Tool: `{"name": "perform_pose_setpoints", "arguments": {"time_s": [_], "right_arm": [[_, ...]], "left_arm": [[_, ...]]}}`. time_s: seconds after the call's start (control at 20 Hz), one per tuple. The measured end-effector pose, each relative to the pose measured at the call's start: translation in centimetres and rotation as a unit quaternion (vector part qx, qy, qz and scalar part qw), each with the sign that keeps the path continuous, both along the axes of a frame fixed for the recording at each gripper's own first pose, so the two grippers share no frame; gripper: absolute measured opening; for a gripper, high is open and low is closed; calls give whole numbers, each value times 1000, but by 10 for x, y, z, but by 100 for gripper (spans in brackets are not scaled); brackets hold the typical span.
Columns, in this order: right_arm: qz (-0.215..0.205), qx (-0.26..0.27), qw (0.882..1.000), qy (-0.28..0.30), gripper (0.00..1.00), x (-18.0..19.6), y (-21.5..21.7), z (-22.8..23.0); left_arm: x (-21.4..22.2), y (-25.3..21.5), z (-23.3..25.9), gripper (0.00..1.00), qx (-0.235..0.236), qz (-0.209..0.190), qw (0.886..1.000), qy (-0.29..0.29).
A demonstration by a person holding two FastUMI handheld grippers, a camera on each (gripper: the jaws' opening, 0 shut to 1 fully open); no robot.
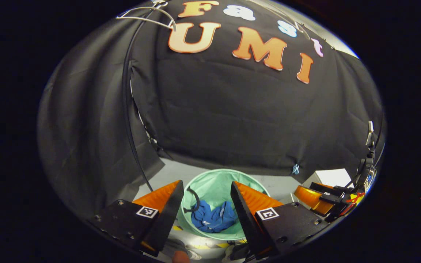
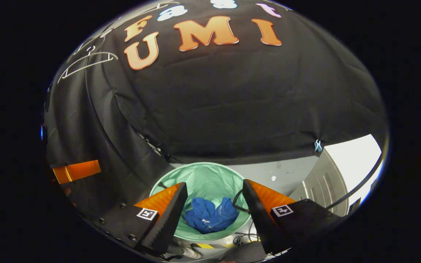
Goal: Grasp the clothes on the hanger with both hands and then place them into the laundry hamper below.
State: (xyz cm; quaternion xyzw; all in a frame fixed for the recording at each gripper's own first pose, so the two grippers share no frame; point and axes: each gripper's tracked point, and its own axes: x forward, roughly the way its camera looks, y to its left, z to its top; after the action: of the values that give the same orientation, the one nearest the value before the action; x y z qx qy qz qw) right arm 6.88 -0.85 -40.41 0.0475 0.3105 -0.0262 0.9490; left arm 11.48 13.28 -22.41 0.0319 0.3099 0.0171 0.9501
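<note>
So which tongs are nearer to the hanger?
Left. The hanger hangs up on the left side; the left tongs are on that side, the right tongs farther right.

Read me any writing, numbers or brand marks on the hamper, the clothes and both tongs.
Hamper: no text.
Blue clothes: a small pale spot, too small to read.
Left tongs: a square black-and-white code marker, no words.
Right tongs: the same kind of marker, no words.
</note>
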Motion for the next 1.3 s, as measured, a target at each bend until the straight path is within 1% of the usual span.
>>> {"name": "perform_pose_setpoints", "arguments": {"time_s": [0.1, 0.25, 0.35, 0.4, 0.45, 0.5, 0.55, 0.6, 0.65, 0.7, 0.85, 0.9, 0.95, 1.05, 1.1, 1.15, 1.2, 1.3], "right_arm": [[-7, -6, 999, -34, 98, -1, -9, 41], [-16, 3, 997, -81, 98, -1, -15, 96], [-19, 3, 994, -107, 98, -7, -19, 127], [-20, 2, 993, -119, 98, -10, -22, 143], [-21, 1, 991, -129, 98, -11, -25, 156], [-22, -2, 990, -140, 100, -12, -29, 169], [-24, -8, 988, -150, 100, -14, -32, 182], [-26, -18, 987, -161, 98, -17, -35, 196], [-27, -30, 984, -172, 96, -19, -38, 209], [-27, -40, 981, -185, 94, -23, -41, 225], [-26, -48, 975, -217, 88, -28, -39, 269], [-26, -52, 972, -228, 88, -29, -38, 282], [-26, -59, 970, -235, 89, -32, -39, 292], [-28, -70, 966, -246, 88, -38, -40, 310], [-27, -70, 965, -250, 88, -40, -39, 317], [-27, -71, 964, -253, 88, -44, -39, 321], [-28, -73, 964, -255, 88, -47, -40, 323], [-29, -79, 964, -254, 88, -51, -41, 326]], "left_arm": [[3, -1, 38, 83, 1, -5, 999, -35], [9, 0, 92, 83, 8, -14, 995, -96], [6, 0, 121, 82, 7, -16, 992, -123], [4, -1, 134, 85, 4, -16, 991, -133], [5, -1, 148, 82, 1, -16, 989, -144], [4, -1, 161, 82, 1, -16, 988, -155], [3, 0, 175, 83, 4, -16, 986, -168], [5, 2, 187, 82, 7, -18, 983, -184], [2, 2, 201, 79, 11, -20, 981, -193], [-2, 2, 210, 78, 12, -22, 980, -198], [-15, 1, 242, 78, 12, -28, 974, -222], [-18, 0, 254, 82, 17, -31, 971, -235], [-23, -3, 267, 80, 21, -33, 969, -245], [-31, -6, 289, 78, 13, -34, 965, -261], [-34, -5, 300, 82, 4, -36, 963, -268], [-38, 1, 312, 82, -1, -37, 960, -276], [-39, 9, 326, 78, -1, -29, 958, -287], [-36, 24, 347, 79, 15, -11, 952, -305]]}}
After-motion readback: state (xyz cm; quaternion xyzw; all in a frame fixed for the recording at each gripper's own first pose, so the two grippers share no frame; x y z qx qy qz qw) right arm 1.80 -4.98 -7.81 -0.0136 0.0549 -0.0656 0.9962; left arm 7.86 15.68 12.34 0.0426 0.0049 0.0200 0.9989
